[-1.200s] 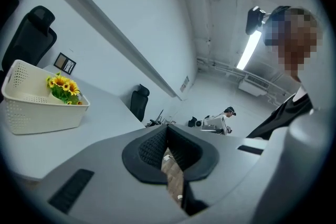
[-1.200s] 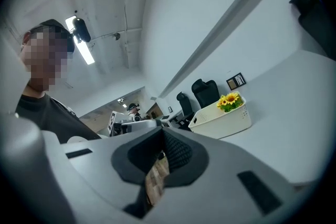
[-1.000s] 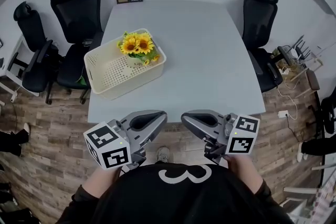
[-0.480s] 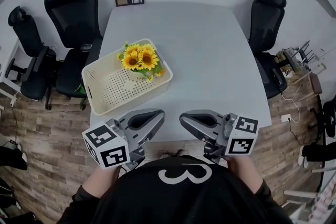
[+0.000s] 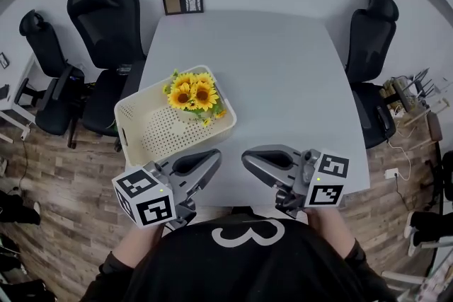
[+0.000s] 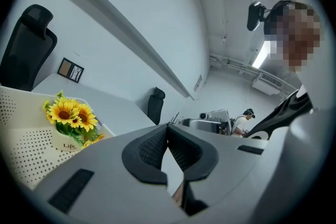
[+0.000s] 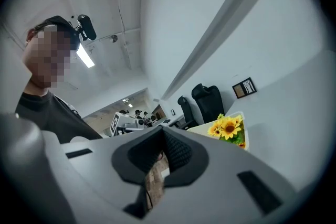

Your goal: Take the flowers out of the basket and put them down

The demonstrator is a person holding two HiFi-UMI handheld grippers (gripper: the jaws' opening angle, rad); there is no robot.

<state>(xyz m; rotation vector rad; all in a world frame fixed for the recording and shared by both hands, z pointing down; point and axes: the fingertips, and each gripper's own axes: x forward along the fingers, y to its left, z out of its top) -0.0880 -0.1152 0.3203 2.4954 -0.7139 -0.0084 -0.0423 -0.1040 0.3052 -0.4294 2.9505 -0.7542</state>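
Grey plastic comes nearest. My left gripper (image 5: 212, 156) and right gripper (image 5: 249, 158) sit side by side against my chest, on the near side of the basket (image 5: 122, 129) and not touching it. Both pairs of jaws are pressed together, pad against pad, with nothing between them. I judge this to be a resting pose for the approach, and they must spread before they can take anything. Each gripper carries its marker cube (image 5: 145, 196) at the rear, showing only black-and-white squares and no words. My dark shirt has a pale figure that looks like a 3.

Just beyond the jaw tips is the cream basket, perforated, lying at an angle near the table (image 5: 283, 81) edge closest to me. The flowers (image 5: 192, 92), yellow sunflowers with green leaves, stand in the basket's far corner, so the task has not begun. They are bunched in a small white pot (image 6: 65, 143). The pot probably keeps them upright and gives me something firm to pinch. Its front reads "Life", and any smaller print is too small to make out.

Right of the basket the tabletop is bare, which looks like the sensible place to set them down.

Beyond the basket, at the table's far edge, a small double picture frame (image 5: 182, 1) stands against the wall. Black office chairs (image 5: 106, 18) are pushed in on both sides.
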